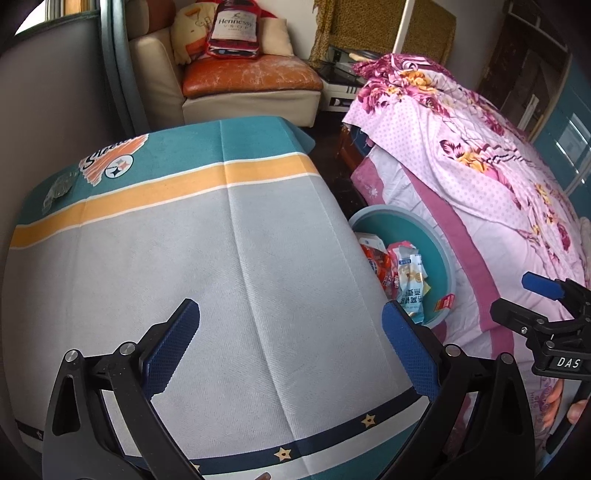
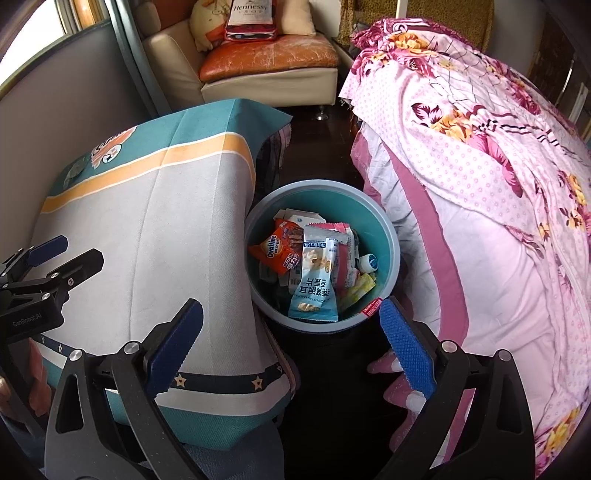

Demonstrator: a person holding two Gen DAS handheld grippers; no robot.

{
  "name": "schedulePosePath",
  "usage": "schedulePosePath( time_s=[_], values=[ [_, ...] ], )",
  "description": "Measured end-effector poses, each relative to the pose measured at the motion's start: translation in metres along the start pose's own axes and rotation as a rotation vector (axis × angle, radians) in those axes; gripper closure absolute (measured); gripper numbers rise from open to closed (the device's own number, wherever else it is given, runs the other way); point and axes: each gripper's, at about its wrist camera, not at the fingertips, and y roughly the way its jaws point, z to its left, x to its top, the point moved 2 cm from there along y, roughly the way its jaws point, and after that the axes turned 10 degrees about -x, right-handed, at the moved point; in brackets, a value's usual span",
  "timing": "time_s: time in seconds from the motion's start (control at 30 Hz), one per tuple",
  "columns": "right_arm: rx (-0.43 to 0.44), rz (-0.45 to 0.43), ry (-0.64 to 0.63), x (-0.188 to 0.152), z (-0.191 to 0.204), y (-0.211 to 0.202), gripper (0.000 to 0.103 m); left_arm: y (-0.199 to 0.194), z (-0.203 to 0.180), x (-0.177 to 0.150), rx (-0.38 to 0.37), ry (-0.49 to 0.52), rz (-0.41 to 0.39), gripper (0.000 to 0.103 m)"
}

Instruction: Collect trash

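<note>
Right wrist view: right hand-held gripper (image 2: 291,343) jaws apart, empty, above wrapper-filled bin (image 2: 391,236); left hand-held gripper (image 1: 291,347) apart over tablecloth (image 1: 221,258).

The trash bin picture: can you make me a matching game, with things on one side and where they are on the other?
Things:
1. Ovaltine packet
2. Clear crumpled wrapper
3. Bottle-shaped cushion
4. Flowered quilt

Places:
A. on the bed
B. inside the trash bin
C. on the sofa
D. on the tablecloth's teal far edge

Pairs: 1-B, 2-D, 3-C, 4-A
</note>
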Motion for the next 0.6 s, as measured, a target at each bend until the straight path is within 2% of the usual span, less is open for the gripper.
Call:
schedulePosePath(
  time_s=[0.37,0.6],
  values=[
    [-0.003,-0.026,-0.004,-0.012,0.004,-0.019,0.011,-0.028,0.013,-0.013,0.024,-0.029,-0.047,0.004],
    [0.000,-0.021,-0.009,-0.016,0.008,-0.017,0.011,-0.028,0.018,-0.016,0.034,-0.045,-0.049,0.004]
  ],
)
